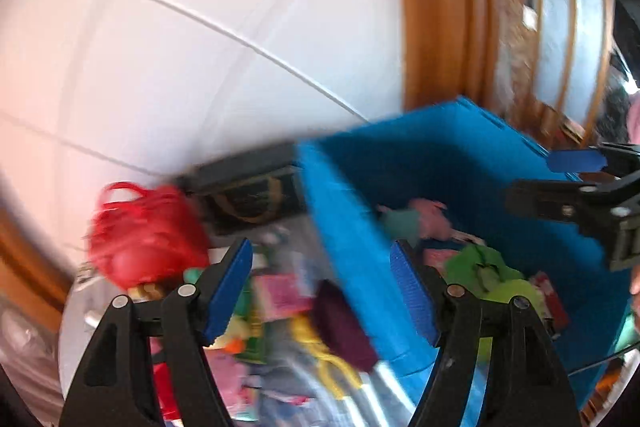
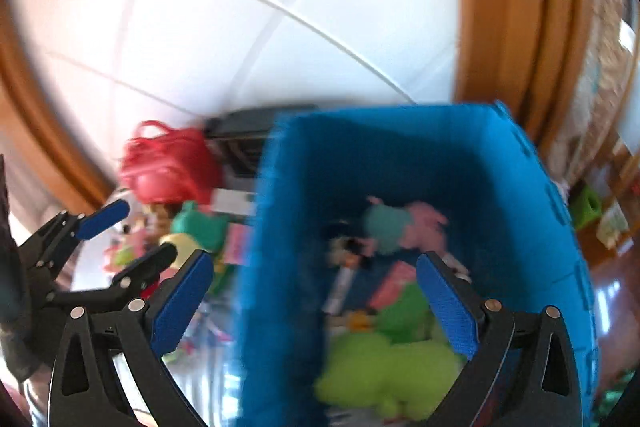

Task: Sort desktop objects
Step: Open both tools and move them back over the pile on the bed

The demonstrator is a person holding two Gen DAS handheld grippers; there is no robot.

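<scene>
Both views are motion-blurred. A blue bin [image 1: 340, 219] [image 2: 280, 227] stands on the table and holds toys: a lime green plush [image 2: 384, 367] [image 1: 484, 271] and a pink-and-teal plush [image 2: 404, 223] [image 1: 416, 219]. My left gripper [image 1: 320, 291] is open and empty above the bin's left wall and a dark maroon object [image 1: 344, 323]. My right gripper [image 2: 320, 303] is open and empty over the bin. Each gripper shows in the other's view: the right gripper [image 1: 560, 183] and the left gripper [image 2: 132, 231].
A red stringy bundle [image 1: 140, 227] [image 2: 168, 163] and a black box [image 1: 248, 191] [image 2: 256, 131] lie left of the bin. Mixed colourful toys [image 1: 272, 311] [image 2: 192, 231] cover the table beside it. A white wall and wooden door frame [image 1: 436, 7] stand behind.
</scene>
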